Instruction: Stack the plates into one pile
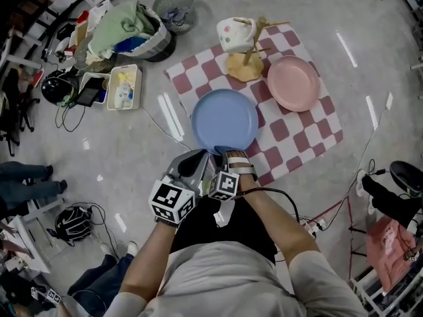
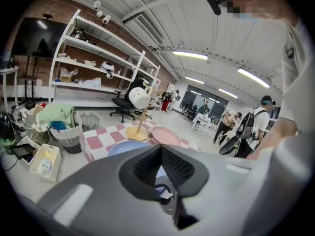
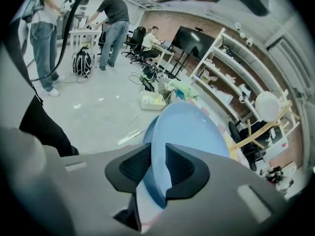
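Right gripper view: gripper [image 3: 158, 150] straddles blue plate [image 3: 189, 127] rim.

Smooth matt plastic on the blue plate [image 1: 225, 121] and pink plate [image 1: 293, 83], soft checkered cloth [image 1: 291, 136], bare-wood mug tree [image 1: 246, 63], glossy floor [image 1: 132, 170].

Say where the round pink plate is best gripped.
Probably the near rim of the round pink plate, approached from the person's side: it lies flat on the checkered cloth, so only its thin edge fits between jaws, and the wooden mug tree crowds its left.
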A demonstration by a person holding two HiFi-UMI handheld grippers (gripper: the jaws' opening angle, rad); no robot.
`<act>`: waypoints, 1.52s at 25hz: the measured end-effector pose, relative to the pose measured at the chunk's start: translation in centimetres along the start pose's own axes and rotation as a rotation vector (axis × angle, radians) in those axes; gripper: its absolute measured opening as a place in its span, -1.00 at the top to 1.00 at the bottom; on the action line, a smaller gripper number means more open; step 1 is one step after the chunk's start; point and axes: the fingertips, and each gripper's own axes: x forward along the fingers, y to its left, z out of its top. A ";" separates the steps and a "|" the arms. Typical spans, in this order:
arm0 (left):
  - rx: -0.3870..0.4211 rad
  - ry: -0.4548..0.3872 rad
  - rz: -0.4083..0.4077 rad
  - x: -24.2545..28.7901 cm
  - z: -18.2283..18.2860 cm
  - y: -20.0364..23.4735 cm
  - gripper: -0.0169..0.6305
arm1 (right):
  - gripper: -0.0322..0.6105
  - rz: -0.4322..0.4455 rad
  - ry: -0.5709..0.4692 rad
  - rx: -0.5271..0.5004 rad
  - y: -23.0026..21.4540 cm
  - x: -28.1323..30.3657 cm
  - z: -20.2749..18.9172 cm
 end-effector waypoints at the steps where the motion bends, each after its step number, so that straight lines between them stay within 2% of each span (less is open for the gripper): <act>1: -0.001 0.001 0.006 -0.2 0.0 0.1 0.93 | 0.64 0.058 0.003 0.040 0.7 0.1 0.1; 4: -0.006 0.003 0.007 0.0 0.0 0.1 0.93 | 0.54 0.184 0.019 0.123 1.6 -0.1 0.1; 12: 0.013 0.007 -0.059 1.3 0.8 -1.6 0.93 | 0.50 0.194 -0.001 0.169 1.1 -1.7 0.6; 17: 0.023 0.001 -0.068 0.7 1.2 -1.8 0.93 | 0.52 0.127 -0.062 0.208 0.9 -3.7 2.3; 19: 0.029 0.002 -0.091 1.5 1.3 -2.8 0.93 | 0.52 0.102 -0.068 0.232 0.3 -5.1 1.8; 27: 0.083 0.000 -0.188 2.9 3.0 -6.8 0.93 | 0.55 -0.069 -0.112 0.386 -5.2 -11.5 1.8; 33: 0.122 -0.018 -0.254 3.7 3.9 -9.8 0.93 | 0.81 -0.218 -0.114 0.432 -8.0 -15.3 0.8; 38: 0.150 -0.027 -0.306 4.0 4.7 -11.9 0.93 | 0.87 -0.314 -0.105 0.479 -9.7 -17.9 -0.2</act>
